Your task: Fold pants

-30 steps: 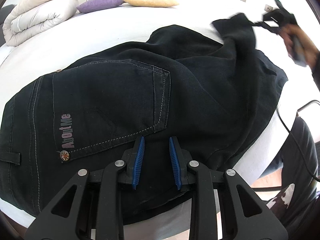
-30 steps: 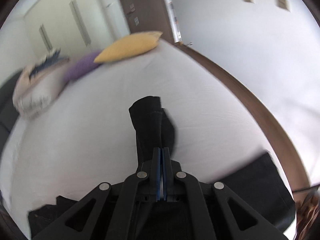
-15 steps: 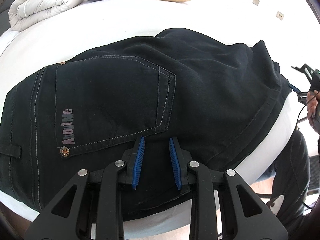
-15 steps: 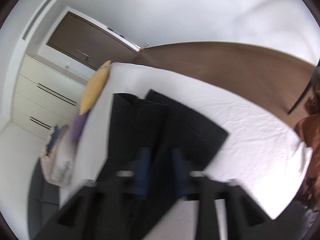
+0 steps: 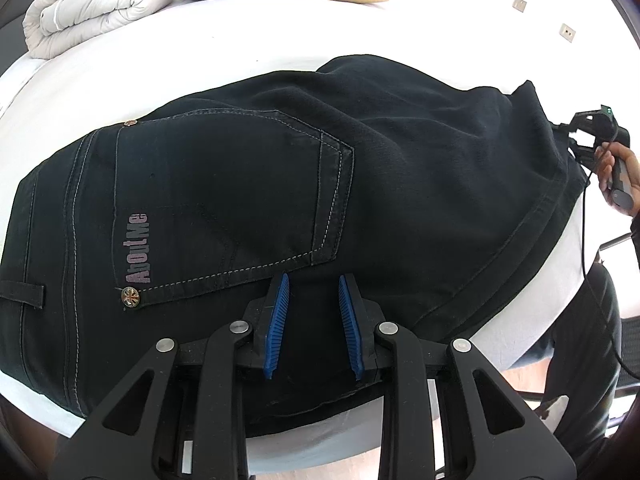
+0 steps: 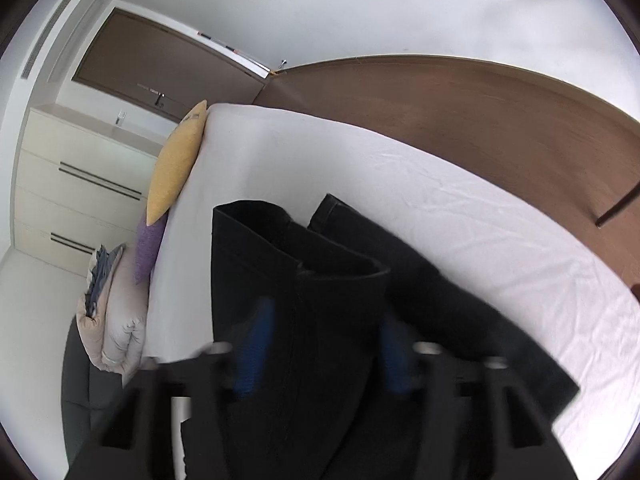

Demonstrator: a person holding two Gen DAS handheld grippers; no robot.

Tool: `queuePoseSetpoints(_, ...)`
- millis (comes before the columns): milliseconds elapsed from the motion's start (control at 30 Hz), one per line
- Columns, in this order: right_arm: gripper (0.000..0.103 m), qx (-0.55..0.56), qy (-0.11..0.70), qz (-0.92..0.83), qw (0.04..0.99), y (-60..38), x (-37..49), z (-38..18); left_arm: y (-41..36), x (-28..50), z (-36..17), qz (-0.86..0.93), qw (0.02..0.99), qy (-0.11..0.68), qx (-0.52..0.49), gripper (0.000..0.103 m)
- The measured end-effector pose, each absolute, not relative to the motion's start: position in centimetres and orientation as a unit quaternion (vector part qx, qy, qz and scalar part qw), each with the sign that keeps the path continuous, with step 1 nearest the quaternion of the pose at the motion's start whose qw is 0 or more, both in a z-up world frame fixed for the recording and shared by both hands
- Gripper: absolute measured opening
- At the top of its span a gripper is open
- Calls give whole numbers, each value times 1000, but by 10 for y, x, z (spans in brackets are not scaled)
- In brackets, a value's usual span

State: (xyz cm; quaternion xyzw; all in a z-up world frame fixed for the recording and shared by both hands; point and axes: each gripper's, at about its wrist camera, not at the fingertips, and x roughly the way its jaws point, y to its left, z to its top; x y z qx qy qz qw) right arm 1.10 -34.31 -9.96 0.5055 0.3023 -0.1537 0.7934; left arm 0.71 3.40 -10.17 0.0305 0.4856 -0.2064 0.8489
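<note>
A second ago my right gripper (image 6: 320, 344) was clamped on a pant leg, lifted above the bed (image 6: 440, 208); now its jaws stand apart, blurred, and the leg lies folded over the pants (image 5: 280, 184). In my left view the raised cloth at upper right has dropped flat, and the right gripper (image 5: 588, 128) has moved from the top right down to the pants' right edge. That view has shifted slightly, with the pocket (image 5: 232, 192) lower in frame.

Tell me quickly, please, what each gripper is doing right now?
Left gripper: tongs open, holding nothing, over the pants.
Right gripper: blurred, but tongs open, holding nothing, pants beneath.
</note>
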Motion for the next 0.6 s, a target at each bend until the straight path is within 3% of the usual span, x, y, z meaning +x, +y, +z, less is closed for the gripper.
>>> queuePoseSetpoints(233, 4, 488, 242, -185, 818, -337, -67, -87, 39, 8, -102, -211, 847, 487, 25, 25)
queuePoseSetpoints(467, 4, 558, 185, -210, 781, -337, -125, -119, 44, 7, -101, -214, 847, 486, 25, 25)
queuePoseSetpoints(600, 11, 605, 129, -187, 763, -347, -143, -117, 50, 8, -102, -216, 848, 484, 16, 25)
